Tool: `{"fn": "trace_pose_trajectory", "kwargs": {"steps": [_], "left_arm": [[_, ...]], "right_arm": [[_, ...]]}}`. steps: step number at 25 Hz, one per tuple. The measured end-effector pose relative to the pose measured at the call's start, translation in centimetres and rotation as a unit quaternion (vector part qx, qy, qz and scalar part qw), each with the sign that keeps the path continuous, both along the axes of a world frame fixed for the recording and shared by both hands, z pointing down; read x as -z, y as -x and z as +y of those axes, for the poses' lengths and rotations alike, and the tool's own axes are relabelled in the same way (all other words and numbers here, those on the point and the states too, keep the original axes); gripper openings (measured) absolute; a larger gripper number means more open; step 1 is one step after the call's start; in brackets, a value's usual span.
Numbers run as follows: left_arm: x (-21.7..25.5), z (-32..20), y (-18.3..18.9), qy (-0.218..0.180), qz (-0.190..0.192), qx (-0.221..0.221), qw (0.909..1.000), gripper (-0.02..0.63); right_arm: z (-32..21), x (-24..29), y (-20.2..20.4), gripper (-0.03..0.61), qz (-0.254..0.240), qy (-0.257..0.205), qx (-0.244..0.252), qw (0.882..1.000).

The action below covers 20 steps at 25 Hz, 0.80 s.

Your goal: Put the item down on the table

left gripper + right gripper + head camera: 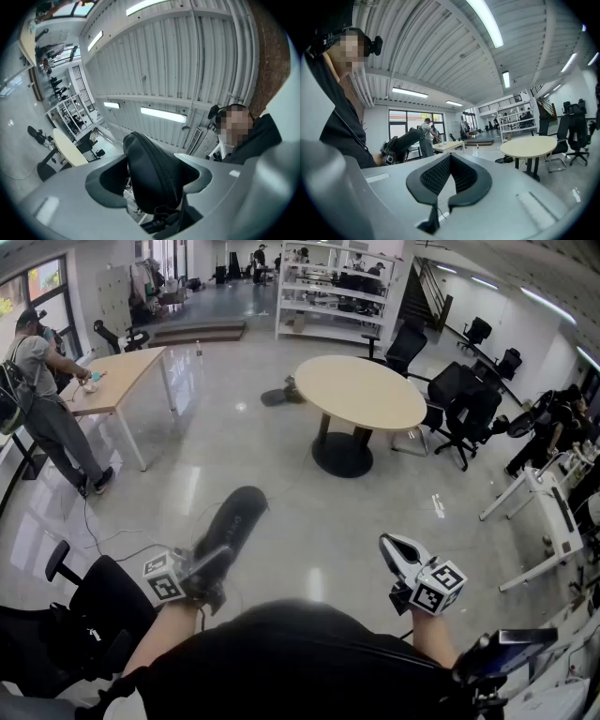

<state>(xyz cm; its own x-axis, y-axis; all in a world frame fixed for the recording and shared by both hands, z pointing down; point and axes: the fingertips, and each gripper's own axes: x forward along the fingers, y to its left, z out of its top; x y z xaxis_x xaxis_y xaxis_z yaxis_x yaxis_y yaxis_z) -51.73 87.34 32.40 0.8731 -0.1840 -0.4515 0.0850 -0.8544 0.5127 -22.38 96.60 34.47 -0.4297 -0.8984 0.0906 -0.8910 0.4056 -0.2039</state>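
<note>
A black zippered pouch (232,521) sticks up and forward out of my left gripper (208,570), whose jaws are shut on its lower end. In the left gripper view the pouch (151,171) fills the gap between the two grey jaws, zipper facing the camera. My right gripper (396,551) is held up at the lower right with its jaw tips together and nothing between them; its black pads (436,173) meet at the tip. The round beige table (361,390) stands ahead on the floor, well beyond both grippers.
A rectangular wooden table (117,381) stands at the far left with a person (42,395) beside it. Black office chairs (464,409) crowd the round table's right side. A black chair (103,606) sits close at my lower left, and a white desk (553,517) at the right.
</note>
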Motion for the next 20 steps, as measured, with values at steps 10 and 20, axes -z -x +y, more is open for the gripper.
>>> {"fn": "trace_pose_trajectory", "kwargs": {"steps": [10,20], "left_arm": [[-0.1,-2.9,2.1,-0.002,0.003,-0.003,1.0,0.301],[-0.2,-6.7,7.4,0.006,0.009,0.018,0.9998,0.301]], "right_arm": [[-3.1,0.0,2.0,0.012,0.009,0.003,0.0,1.0],[-8.4,0.2,6.5,0.014,0.005,0.015,0.01,1.0]]}}
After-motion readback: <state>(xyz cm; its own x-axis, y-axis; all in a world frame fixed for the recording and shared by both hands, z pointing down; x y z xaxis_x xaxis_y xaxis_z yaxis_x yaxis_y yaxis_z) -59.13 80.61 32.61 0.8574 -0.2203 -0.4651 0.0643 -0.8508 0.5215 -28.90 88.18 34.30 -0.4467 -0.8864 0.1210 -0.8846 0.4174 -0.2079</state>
